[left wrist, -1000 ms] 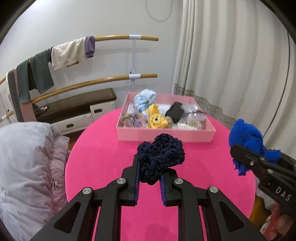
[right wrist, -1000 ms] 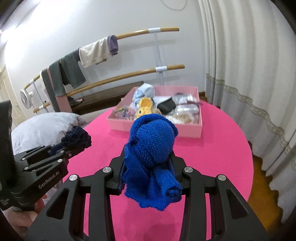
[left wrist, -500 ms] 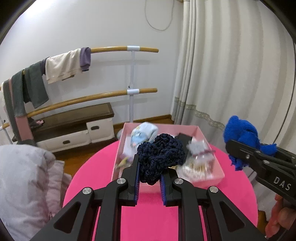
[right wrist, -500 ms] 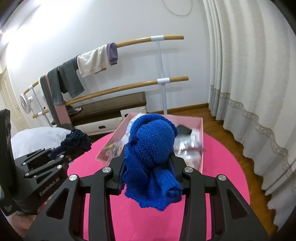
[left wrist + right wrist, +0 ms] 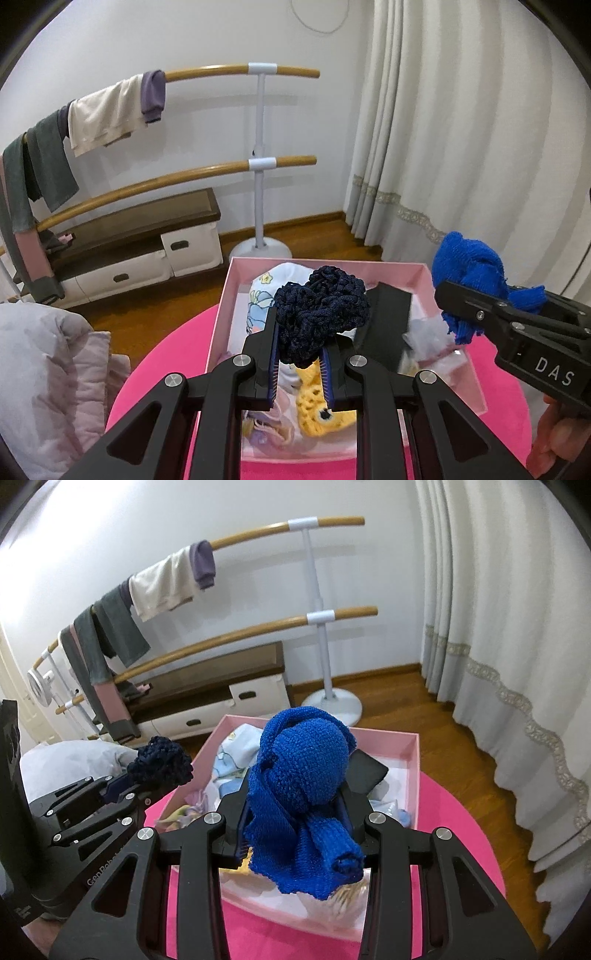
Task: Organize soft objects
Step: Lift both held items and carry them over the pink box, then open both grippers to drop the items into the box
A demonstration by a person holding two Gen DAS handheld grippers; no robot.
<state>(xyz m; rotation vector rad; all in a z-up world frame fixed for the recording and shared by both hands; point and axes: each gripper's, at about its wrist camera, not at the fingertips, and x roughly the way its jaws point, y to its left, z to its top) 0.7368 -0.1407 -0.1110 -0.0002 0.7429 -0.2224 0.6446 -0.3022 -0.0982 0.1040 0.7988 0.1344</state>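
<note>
My left gripper (image 5: 299,363) is shut on a dark navy knitted scrunchie (image 5: 320,315) and holds it above the left half of the pink box (image 5: 221,314). My right gripper (image 5: 295,834) is shut on a bright blue knitted cloth (image 5: 303,775) and holds it above the same box (image 5: 413,775). The box holds a yellow crochet toy (image 5: 317,410), a pale floral cloth (image 5: 264,295), a black pouch (image 5: 384,321) and clear bags. Each gripper shows in the other's view, the right (image 5: 480,314) and the left (image 5: 140,782).
The box stands on a round pink table (image 5: 173,354). A grey-white duvet (image 5: 40,369) lies at the left. Behind are a ballet barre (image 5: 221,170) hung with clothes, a low bench (image 5: 140,236), wooden floor and white curtains (image 5: 461,147).
Both grippers have moved forward and up from over the bare table to above the pink box, each still holding its soft item.
</note>
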